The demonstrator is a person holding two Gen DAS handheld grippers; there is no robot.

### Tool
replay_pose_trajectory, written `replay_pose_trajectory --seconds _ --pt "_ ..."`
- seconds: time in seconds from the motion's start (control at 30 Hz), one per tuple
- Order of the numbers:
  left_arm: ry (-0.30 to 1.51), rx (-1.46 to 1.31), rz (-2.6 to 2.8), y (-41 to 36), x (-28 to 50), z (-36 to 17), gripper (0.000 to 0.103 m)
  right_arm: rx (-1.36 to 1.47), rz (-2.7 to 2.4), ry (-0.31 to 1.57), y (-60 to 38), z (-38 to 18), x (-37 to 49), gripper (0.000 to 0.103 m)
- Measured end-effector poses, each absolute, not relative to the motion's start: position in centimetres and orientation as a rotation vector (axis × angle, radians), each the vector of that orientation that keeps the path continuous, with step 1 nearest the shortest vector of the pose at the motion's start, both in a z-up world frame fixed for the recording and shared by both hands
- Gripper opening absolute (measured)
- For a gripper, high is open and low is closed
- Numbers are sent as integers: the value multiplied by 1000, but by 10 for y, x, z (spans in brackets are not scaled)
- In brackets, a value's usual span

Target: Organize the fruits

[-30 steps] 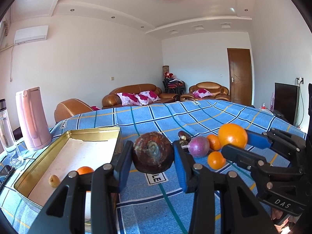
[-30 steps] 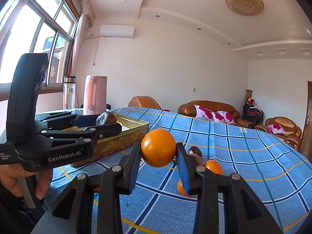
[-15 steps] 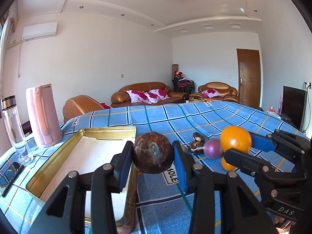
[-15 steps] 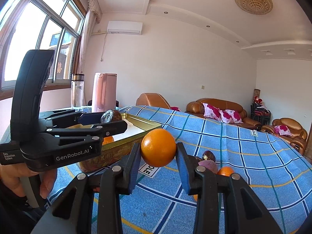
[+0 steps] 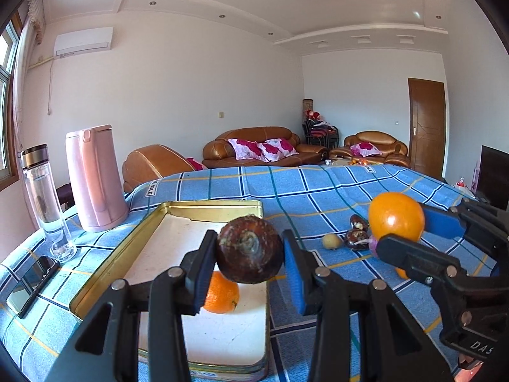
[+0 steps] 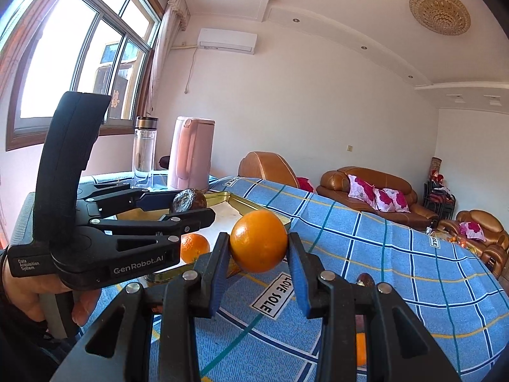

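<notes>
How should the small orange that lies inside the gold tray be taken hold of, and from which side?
Grip the small orange across its widest middle, coming from above. It is round and lies on the flat floor of the gold tray, whose raised rim blocks a low sideways approach. It seems free on all sides, so any finger direction should serve. Both tongs are full now, so one must first unload.

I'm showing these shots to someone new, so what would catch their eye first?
Probably the two held fruits: the left gripper clamps a dark brown round fruit above the gold tin tray, and the right gripper clamps a bright orange beside it. Next, a small orange lying in the tray.
</notes>
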State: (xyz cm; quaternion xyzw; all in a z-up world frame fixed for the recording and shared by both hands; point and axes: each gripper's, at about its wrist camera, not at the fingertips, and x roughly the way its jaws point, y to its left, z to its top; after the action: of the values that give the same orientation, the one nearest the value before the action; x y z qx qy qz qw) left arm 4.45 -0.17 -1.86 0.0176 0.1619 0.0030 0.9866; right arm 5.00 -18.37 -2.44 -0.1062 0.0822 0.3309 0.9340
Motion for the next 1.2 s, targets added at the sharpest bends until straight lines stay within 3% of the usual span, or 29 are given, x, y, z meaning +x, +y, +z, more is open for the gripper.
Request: replay_pose_trajectory --seconds 1.2 --pt "437 12 176 73 65 -34 42 -299 817 227 -96 -23 70 38"
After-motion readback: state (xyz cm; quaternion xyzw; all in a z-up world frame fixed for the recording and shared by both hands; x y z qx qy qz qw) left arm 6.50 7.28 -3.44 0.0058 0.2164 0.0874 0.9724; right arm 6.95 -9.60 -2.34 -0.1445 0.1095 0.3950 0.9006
